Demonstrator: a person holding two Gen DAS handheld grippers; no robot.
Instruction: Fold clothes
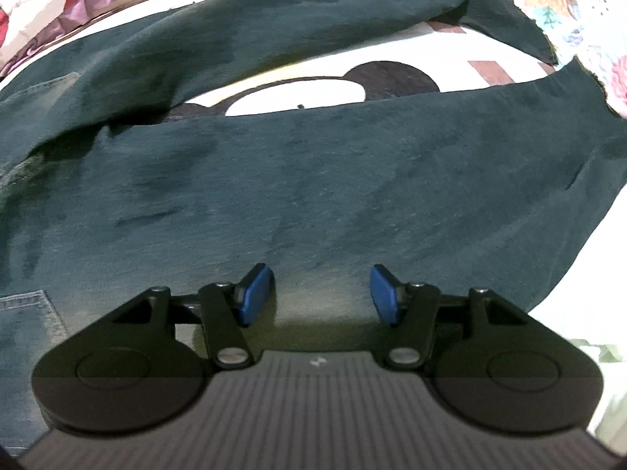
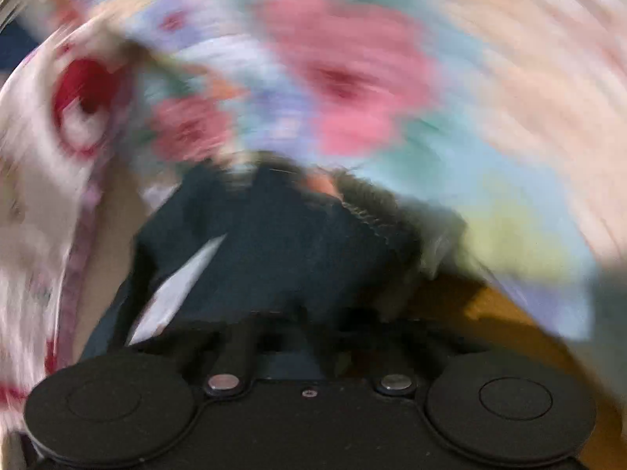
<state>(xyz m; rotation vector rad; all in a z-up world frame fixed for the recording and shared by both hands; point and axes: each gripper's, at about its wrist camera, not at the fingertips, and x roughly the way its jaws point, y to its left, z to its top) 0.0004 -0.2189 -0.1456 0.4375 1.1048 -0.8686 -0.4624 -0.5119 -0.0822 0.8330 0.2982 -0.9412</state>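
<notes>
Left gripper [image 1: 321, 293], jaws apart and empty, hovers just above dark green trousers [image 1: 274, 196] spread across a patterned bedsheet [image 1: 392, 74]; one leg lies near, the other far. Right gripper [image 2: 313, 313] is clenched on dark trouser cloth, though blur hides the pads. Floral bedding [image 2: 352, 78] behind. Judgement: soft, light, limp fabric; best taken at hems or waistband.

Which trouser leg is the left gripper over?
The near leg, spread flat right beneath the left gripper, whose jaws stand open. The far leg arcs away beyond the bedsheet gap.
</notes>
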